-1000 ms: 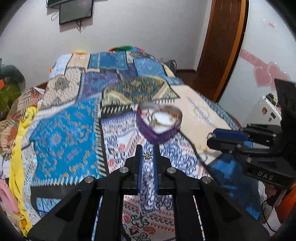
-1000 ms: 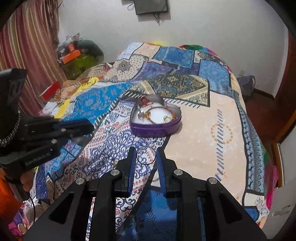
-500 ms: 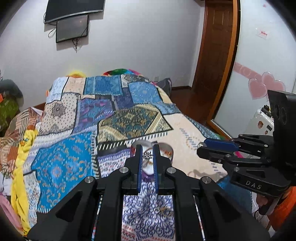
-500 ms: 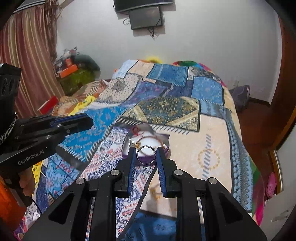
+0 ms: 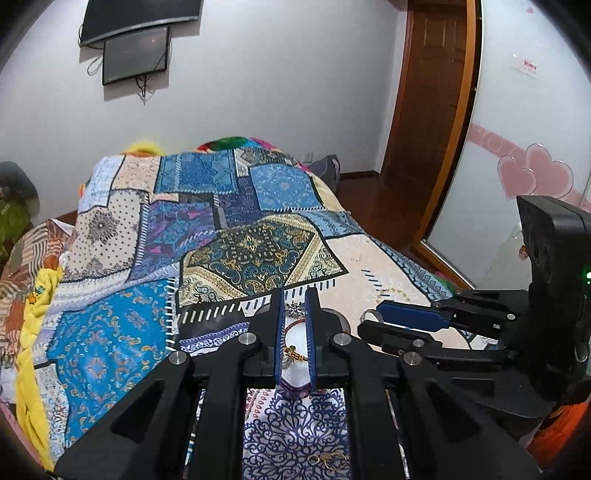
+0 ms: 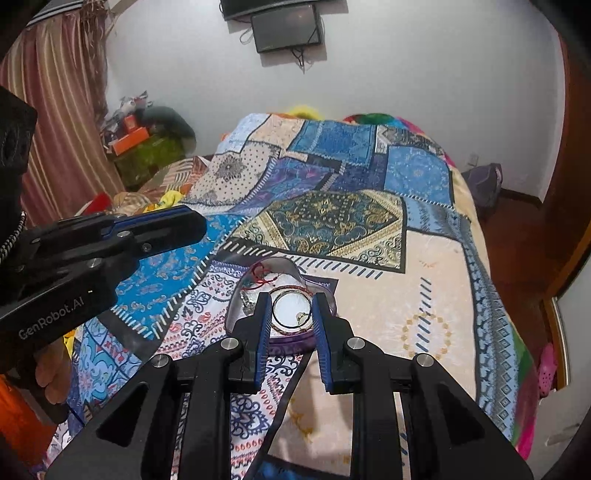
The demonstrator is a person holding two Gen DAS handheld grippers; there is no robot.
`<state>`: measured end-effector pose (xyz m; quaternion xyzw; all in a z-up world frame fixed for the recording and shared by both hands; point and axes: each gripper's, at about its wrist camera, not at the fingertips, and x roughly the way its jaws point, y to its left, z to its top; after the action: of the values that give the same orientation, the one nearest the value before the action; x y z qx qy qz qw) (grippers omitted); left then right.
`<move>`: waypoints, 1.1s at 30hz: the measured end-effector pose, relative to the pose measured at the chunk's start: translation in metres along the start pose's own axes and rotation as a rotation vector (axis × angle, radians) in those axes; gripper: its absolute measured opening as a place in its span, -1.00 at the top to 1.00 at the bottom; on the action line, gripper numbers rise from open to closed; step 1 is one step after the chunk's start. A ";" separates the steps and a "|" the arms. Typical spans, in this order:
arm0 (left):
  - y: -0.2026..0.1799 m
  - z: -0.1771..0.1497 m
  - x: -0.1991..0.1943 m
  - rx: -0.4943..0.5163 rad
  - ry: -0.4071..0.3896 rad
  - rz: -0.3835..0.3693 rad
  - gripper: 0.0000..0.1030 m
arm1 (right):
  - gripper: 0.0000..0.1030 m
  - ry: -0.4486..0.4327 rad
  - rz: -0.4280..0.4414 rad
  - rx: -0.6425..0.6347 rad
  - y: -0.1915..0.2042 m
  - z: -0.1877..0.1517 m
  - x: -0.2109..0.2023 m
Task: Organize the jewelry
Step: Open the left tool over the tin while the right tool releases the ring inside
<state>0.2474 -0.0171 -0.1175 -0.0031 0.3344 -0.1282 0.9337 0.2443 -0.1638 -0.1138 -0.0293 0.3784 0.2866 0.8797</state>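
My left gripper point(image 5: 294, 308) is shut on a small silver star-shaped piece of jewelry point(image 5: 294, 309), held just above a purple heart-shaped jewelry box point(image 5: 293, 388) on the bed. My right gripper point(image 6: 291, 314) is shut on a silver ring point(image 6: 275, 314), held over the same purple box point(image 6: 284, 341), which holds a red cord bracelet point(image 6: 263, 277) and other small pieces. The right gripper also shows in the left wrist view point(image 5: 373, 319), and the left gripper in the right wrist view point(image 6: 192, 227).
A patchwork bedspread point(image 5: 229, 236) covers the bed. Gold earrings point(image 5: 327, 459) lie on the cloth near the front edge. A wooden door point(image 5: 428, 110) stands at the right, a wall screen point(image 6: 286, 27) behind, clutter point(image 6: 144, 147) at the left.
Both grippers have moved forward and down towards the purple box, each keeping its piece. The box has gone from ahead of the fingers to under them.
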 end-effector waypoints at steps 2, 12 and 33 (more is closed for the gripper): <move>0.002 0.000 0.009 -0.004 0.017 -0.007 0.82 | 0.61 0.010 0.003 0.006 -0.002 0.001 0.006; 0.013 -0.007 0.049 -0.035 0.111 -0.056 0.82 | 0.61 0.065 0.000 -0.003 -0.007 0.000 0.031; 0.017 -0.018 0.053 -0.023 0.153 -0.063 0.82 | 0.61 0.147 0.015 -0.033 -0.003 -0.002 0.050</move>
<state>0.2802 -0.0119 -0.1661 -0.0147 0.4060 -0.1532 0.9008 0.2723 -0.1424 -0.1500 -0.0619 0.4376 0.2966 0.8466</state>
